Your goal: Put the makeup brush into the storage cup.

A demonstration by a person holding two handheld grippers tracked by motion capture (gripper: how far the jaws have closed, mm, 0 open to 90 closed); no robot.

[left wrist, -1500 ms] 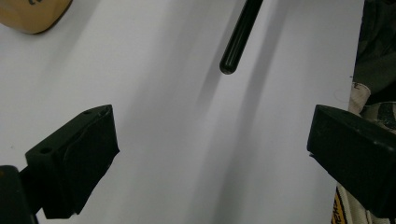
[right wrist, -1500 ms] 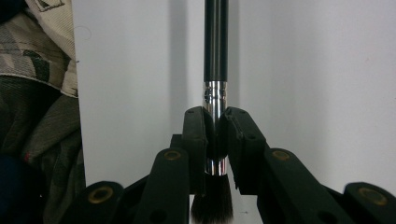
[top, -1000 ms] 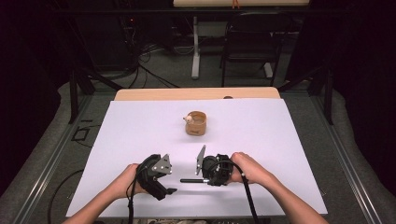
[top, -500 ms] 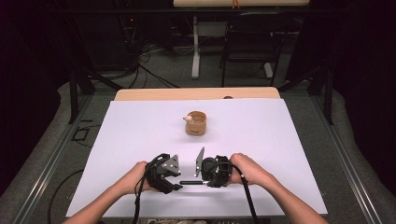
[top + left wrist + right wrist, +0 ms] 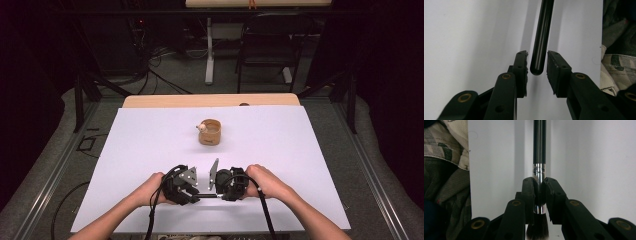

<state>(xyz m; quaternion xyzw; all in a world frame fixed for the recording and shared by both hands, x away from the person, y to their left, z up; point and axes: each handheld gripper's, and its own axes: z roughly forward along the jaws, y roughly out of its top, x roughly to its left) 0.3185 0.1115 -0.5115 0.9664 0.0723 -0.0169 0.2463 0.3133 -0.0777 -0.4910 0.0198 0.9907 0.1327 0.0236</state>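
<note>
While the right gripper [image 5: 539,188] clenches the silver ferrule of the slim black-handled brush [image 5: 539,147], its handle runs level above the white worktop [image 5: 310,150] toward the left gripper [image 5: 537,63]. Those jaws, just closing, flank the rounded handle tip without touching.

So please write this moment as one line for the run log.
right gripper: shut on brush ferrule | left gripper: jaws just closing around brush handle end, pads not yet touching | cup: untouched
</note>
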